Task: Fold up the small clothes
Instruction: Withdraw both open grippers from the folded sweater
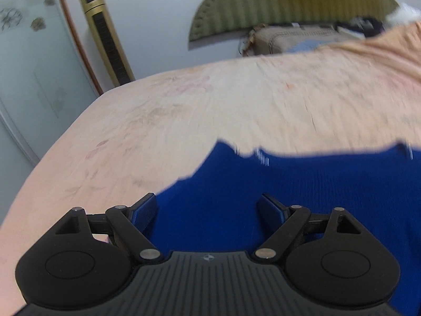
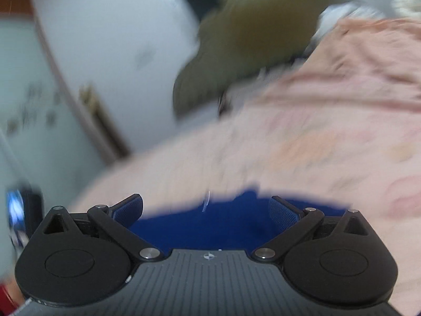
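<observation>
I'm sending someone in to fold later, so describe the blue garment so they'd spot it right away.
Start at the bed with the pale peach floral sheet that fills the room. The blue garment lies on its near side, just ahead of both open claws. It is the only deep royal blue thing there, solid-coloured against the faded sheet.

We find no text or number that we can read (only a small white emblem on each gripper body, without letters).
</observation>
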A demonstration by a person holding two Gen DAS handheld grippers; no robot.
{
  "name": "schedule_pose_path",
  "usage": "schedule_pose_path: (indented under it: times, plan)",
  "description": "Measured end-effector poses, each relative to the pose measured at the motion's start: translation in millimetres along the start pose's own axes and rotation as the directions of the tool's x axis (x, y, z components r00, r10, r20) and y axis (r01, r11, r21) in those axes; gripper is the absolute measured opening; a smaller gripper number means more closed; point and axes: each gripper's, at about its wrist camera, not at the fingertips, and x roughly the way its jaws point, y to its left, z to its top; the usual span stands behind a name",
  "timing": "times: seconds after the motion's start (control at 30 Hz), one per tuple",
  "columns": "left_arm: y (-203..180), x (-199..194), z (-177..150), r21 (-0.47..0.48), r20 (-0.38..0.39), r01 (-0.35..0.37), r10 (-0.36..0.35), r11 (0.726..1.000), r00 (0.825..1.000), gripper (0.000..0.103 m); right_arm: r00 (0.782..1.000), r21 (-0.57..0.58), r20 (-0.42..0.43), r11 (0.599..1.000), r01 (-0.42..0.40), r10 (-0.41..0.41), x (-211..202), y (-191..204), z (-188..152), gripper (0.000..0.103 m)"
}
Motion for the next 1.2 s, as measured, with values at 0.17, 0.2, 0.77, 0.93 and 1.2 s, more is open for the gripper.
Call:
schedule_pose_path:
  times: [0.17,0.2,0.77,0.93,1.2]
  plan:
    - [16.0,-23.9,-31.0,0.068,0.030,-0.012,0.010,0.998,1.000,0.086,0.933,-0.117,-0.038,0.929,0.351,-0.357,24.0,-11.2,-6.8,0.102]
    - [21.8,-28.8,-36.2,0.077,0.039,-0.010,0.007,0.997,0.999,0.086,0.906,-0.116,0.008,0.899,0.422,-0.424,18.3,-12.8,-5.6,0.103]
    - [110.3,-68.8,-108.3,-0.047,0.010,0.121,-0.121,0.992,0.993,0.086,0.925,-0.344,-0.071,0.879,0.330,-0.374,-25.5,52.9,-58.1,0.103]
    - [115.5,-68.8,-113.6,-0.084,-0.005,0.149,-0.150,0.985,0.989,0.086,0.851,-0.333,-0.075,0.817,0.470,-0.520,-55.1,48.1,-75.2,0.103]
    - [118.7,-70.8,-116.7,-0.100,-0.012,0.159,-0.161,0.982,0.987,0.086,0.887,-0.399,-0.070,0.827,0.395,-0.457,-62.2,87.6,-86.4,0.103]
